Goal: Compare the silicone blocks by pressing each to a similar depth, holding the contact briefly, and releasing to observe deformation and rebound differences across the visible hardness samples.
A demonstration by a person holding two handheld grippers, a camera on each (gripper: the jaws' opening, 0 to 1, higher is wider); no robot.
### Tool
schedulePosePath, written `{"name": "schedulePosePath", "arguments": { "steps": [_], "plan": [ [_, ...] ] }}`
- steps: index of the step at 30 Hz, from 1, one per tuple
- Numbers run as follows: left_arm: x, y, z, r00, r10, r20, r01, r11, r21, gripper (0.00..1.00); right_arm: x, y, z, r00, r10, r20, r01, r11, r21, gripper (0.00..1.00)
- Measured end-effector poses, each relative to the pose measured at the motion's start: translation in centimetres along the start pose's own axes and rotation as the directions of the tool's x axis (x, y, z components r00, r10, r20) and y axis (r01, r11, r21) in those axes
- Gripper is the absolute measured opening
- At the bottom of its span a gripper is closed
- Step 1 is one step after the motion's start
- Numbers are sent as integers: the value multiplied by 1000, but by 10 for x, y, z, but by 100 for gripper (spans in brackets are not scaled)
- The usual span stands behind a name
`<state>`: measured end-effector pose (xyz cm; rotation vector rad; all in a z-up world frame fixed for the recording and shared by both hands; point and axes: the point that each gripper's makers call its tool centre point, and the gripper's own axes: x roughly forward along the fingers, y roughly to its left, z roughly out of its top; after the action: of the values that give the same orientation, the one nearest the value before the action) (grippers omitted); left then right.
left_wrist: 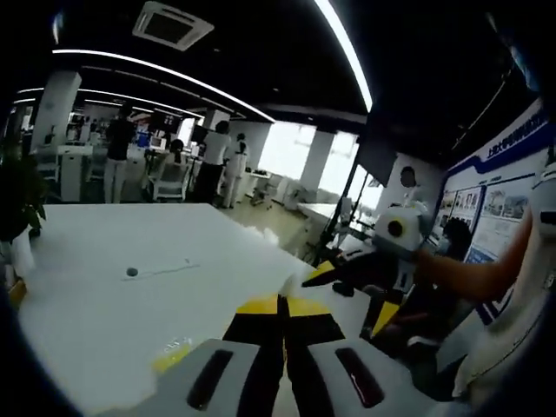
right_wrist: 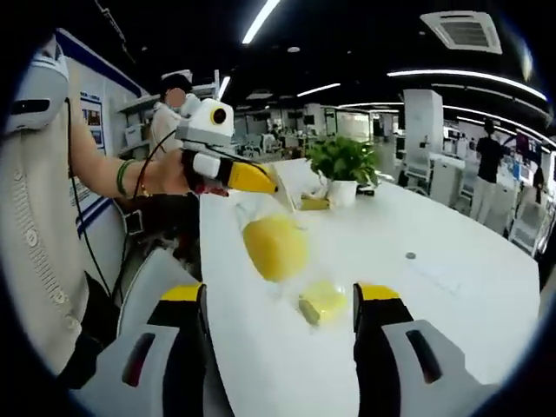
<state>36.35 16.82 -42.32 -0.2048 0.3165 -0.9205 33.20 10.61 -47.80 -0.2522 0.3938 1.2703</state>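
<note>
My right tool [right_wrist: 278,334] gapes wide and empty above the two yellow silicone blocks [right_wrist: 275,247] on the white worktop [right_wrist: 452,261], my left tool [left_wrist: 283,314] is shut on nothing, and an off-centre press could skid a block away.

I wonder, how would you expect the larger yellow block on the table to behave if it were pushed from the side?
The larger yellow block looks rounded and squat, so it would probably slide rather than tip. The glossy white table may let it skid. If it is silicone, it would likely dent slightly first.
</note>
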Motion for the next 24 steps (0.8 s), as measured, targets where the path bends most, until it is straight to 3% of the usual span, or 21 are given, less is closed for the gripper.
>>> {"name": "schedulePosePath", "arguments": {
  "steps": [7,13,22,24],
  "plan": [
    [3,-4,9,998,-61,-3,61,998,3,0,39,-10,20,993,93,-70,-97,994,-52,67],
    [10,-4,10,995,-100,-12,100,995,-1,0,67,-8,18,977,149,-150,-163,982,-89,67],
    [16,-6,12,990,-137,-12,137,990,-11,0,86,0,12,956,205,-210,-231,967,-107,63],
    [16,-7,13,990,-141,-6,141,990,-10,0,89,2,12,952,212,-219,-241,964,-115,57]
  ]
}}
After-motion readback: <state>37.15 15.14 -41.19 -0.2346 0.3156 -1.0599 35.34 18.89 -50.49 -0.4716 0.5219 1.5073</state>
